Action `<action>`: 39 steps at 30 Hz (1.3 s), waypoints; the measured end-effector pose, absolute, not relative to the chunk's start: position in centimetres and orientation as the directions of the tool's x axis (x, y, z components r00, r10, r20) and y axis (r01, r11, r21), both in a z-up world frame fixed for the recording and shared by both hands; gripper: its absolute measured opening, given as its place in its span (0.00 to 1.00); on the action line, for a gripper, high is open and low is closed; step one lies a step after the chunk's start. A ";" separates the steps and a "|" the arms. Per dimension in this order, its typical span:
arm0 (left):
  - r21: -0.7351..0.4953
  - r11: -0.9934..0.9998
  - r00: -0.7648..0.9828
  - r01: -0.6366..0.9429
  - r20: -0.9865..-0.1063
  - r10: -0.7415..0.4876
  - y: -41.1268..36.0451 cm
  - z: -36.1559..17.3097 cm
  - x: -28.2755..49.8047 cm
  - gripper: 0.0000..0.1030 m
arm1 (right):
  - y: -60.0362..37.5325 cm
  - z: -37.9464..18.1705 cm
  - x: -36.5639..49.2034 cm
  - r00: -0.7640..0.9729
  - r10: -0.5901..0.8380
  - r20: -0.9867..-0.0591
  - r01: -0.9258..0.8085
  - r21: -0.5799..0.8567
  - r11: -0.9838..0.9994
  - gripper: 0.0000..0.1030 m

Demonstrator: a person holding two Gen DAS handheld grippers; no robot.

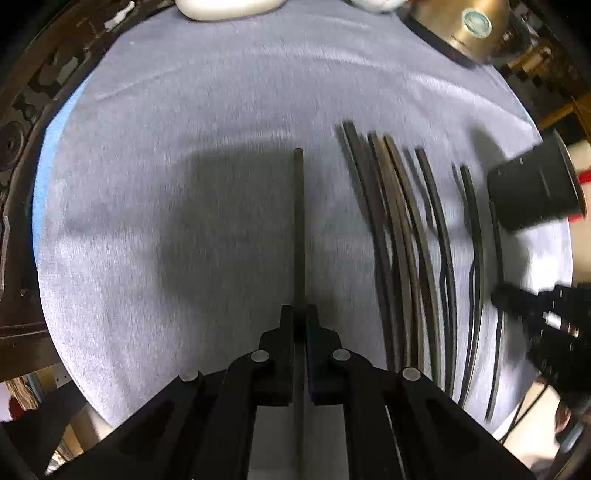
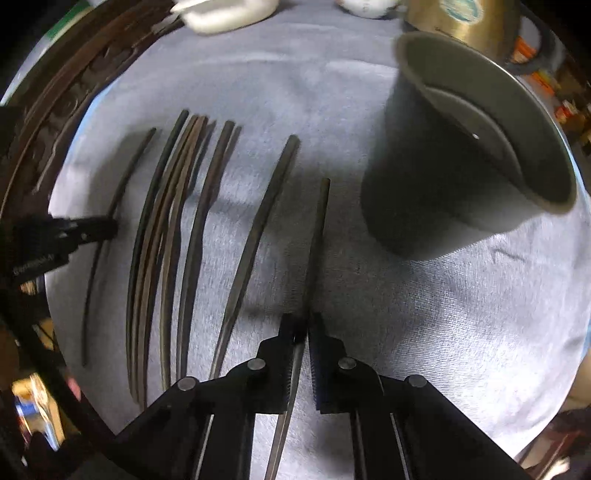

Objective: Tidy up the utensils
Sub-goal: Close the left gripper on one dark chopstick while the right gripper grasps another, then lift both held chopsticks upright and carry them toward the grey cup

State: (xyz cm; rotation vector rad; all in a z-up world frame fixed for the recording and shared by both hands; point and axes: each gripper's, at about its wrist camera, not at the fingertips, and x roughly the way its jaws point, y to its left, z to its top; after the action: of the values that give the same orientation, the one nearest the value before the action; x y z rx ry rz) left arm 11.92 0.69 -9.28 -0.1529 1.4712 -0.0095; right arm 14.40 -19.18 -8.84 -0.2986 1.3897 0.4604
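Note:
Several dark chopsticks [image 2: 192, 229] lie side by side on a pale grey cloth [image 2: 443, 332]. In the left wrist view my left gripper [image 1: 300, 314] is shut on one dark chopstick [image 1: 299, 221] that lies apart, left of the other chopsticks [image 1: 399, 240]. My right gripper [image 2: 303, 325] is shut on the rightmost chopstick [image 2: 318, 240]. A dark cup [image 2: 443, 173] stands just right of it, its mouth open; it also shows as the cup [image 1: 532, 188]. Each gripper appears in the other's view: the right gripper [image 1: 498, 295] and the left gripper [image 2: 109, 227].
White dishes [image 1: 225, 7] and a brass-coloured container [image 1: 465, 26] stand at the cloth's [image 1: 184, 147] far edge. A dark wooden rim [image 1: 22, 110] borders the cloth on the left. Bare cloth lies left of my left gripper.

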 end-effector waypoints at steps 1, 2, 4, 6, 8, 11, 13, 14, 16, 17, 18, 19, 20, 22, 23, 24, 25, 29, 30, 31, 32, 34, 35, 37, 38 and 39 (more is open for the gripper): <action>-0.107 0.991 0.092 -0.081 -0.991 -0.100 0.7 -9.3 11.9 0.06 | -19.0 -8.8 14.4 0.103 0.127 -0.987 -0.491 0.061 0.869 0.10; -0.107 0.991 0.079 -0.085 -0.992 -0.101 0.8 -9.4 12.1 0.06 | -18.8 -8.9 14.6 0.092 0.124 -0.988 -0.496 0.062 0.866 0.10; -0.111 0.990 0.060 -0.087 -0.993 -0.106 0.9 -9.6 12.6 0.06 | -18.5 -9.1 15.2 0.061 0.135 -0.989 -0.483 0.090 0.871 0.11; -0.109 0.991 0.048 -0.082 -0.993 -0.106 1.1 -9.4 13.1 0.06 | -18.2 -9.4 15.8 0.037 0.134 -0.990 -0.480 0.100 0.872 0.11; -0.102 0.993 0.048 -0.065 -0.994 -0.099 1.2 -9.4 13.4 0.06 | -18.0 -9.5 16.2 0.026 0.128 -0.991 -0.483 0.099 0.870 0.11; -0.110 0.993 0.063 -0.044 -0.992 -0.107 1.2 -9.3 13.7 0.06 | -17.7 -9.3 16.6 0.028 0.106 -0.994 -0.503 0.078 0.861 0.10; -0.137 0.989 0.074 -0.055 -0.988 -0.133 1.7 -9.3 13.3 0.05 | -17.6 -9.3 16.5 0.035 0.105 -0.994 -0.505 0.073 0.860 0.08; -0.163 0.984 0.094 -0.071 -0.983 -0.156 2.1 -9.1 13.0 0.05 | -17.4 -9.2 16.3 0.042 0.108 -0.993 -0.503 0.072 0.861 0.06; -0.194 0.977 0.168 -0.090 -0.970 -0.177 3.1 -8.0 11.9 0.05 | -17.8 -8.3 15.5 0.066 0.170 -0.983 -0.481 0.118 0.869 0.06; -0.218 0.971 0.232 -0.095 -0.954 -0.192 3.4 -6.8 11.3 0.05 | -18.1 -7.9 14.9 0.086 0.202 -0.976 -0.470 0.139 0.871 0.06; -0.235 0.967 0.286 -0.095 -0.937 -0.200 3.8 -5.6 10.6 0.05 | -18.4 -6.8 14.2 0.122 0.246 -0.962 -0.460 0.165 0.872 0.06; -0.243 0.965 0.345 -0.102 -0.918 -0.194 4.1 -4.3 9.9 0.05 | -18.8 -5.6 13.5 0.162 0.287 -0.944 -0.451 0.188 0.872 0.06; -0.257 0.960 0.395 -0.110 -0.898 -0.195 4.4 -3.3 9.4 0.05 | -19.1 -4.8 12.9 0.195 0.310 -0.931 -0.445 0.198 0.873 0.06; -0.295 0.948 0.511 -0.119 -0.837 -0.197 5.0 -1.2 8.5 0.05 | -20.2 -2.3 11.3 0.298 0.363 -0.883 -0.424 0.218 0.879 0.06; -0.298 0.946 0.571 -0.124 -0.801 -0.178 5.1 -0.1 8.0 0.05 | -20.8 -1.3 10.7 0.344 0.377 -0.860 -0.413 0.222 0.883 0.06; -0.300 0.946 0.613 -0.124 -0.773 -0.165 4.9 0.7 7.7 0.05 | -21.5 -0.2 10.0 0.412 0.382 -0.827 -0.395 0.216 0.893 0.06; -0.307 0.944 0.656 -0.119 -0.738 -0.157 4.7 1.5 7.7 0.05 | -22.2 0.7 9.4 0.477 0.385 -0.790 -0.372 0.216 0.903 0.06; -0.293 0.949 0.800 -0.119 -0.595 -0.083 4.0 2.4 6.2 0.05 | -24.9 2.9 7.5 0.665 0.356 -0.657 -0.281 0.221 0.934 0.06; -0.276 0.954 0.831 -0.119 -0.553 -0.056 3.9 2.9 5.8 0.05 | -25.3 2.5 6.9 0.701 0.344 -0.624 -0.267 0.217 0.939 0.06; -0.254 0.959 0.852 -0.125 -0.524 -0.027 3.5 2.9 5.5 0.05 | -25.6 2.4 6.2 0.747 0.324 -0.581 -0.249 0.207 0.946 0.06; -0.234 0.963 0.865 -0.131 -0.502 -0.004 3.0 2.5 5.3 0.05 | -25.9 2.5 6.0 0.775 0.298 -0.556 -0.230 0.191 0.954 0.06; -0.203 0.969 0.881 -0.143 -0.472 0.031 2.3 1.4 5.4 0.05 | -26.3 2.4 5.6 0.819 0.264 -0.509 -0.201 0.176 0.964 0.06; -0.185 0.971 0.885 -0.151 -0.463 0.049 2.0 0.7 5.1 0.05 | -26.7 2.9 5.6 0.831 0.256 -0.494 -0.194 0.174 0.965 0.06; -0.152 0.976 0.882 -0.159 -0.466 0.071 1.7 -0.4 5.1 0.05 | -26.5 2.5 4.9 0.859 0.226 -0.460 -0.184 0.134 0.974 0.06; -0.140 0.977 0.880 -0.162 -0.468 0.079 1.7 -0.9 5.1 0.05 | -26.4 2.1 4.8 0.861 0.219 -0.459 -0.184 0.120 0.976 0.06; -0.132 0.978 0.877 -0.163 -0.473 0.082 1.5 -1.3 5.0 0.05 | -26.3 1.8 4.6 0.862 0.216 -0.459 -0.184 0.114 0.976 0.06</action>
State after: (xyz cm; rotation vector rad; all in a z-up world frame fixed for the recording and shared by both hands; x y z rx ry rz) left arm 5.05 1.50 -1.31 -0.1707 0.4849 0.1282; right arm 4.58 -26.27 1.78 0.0666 0.4893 0.2096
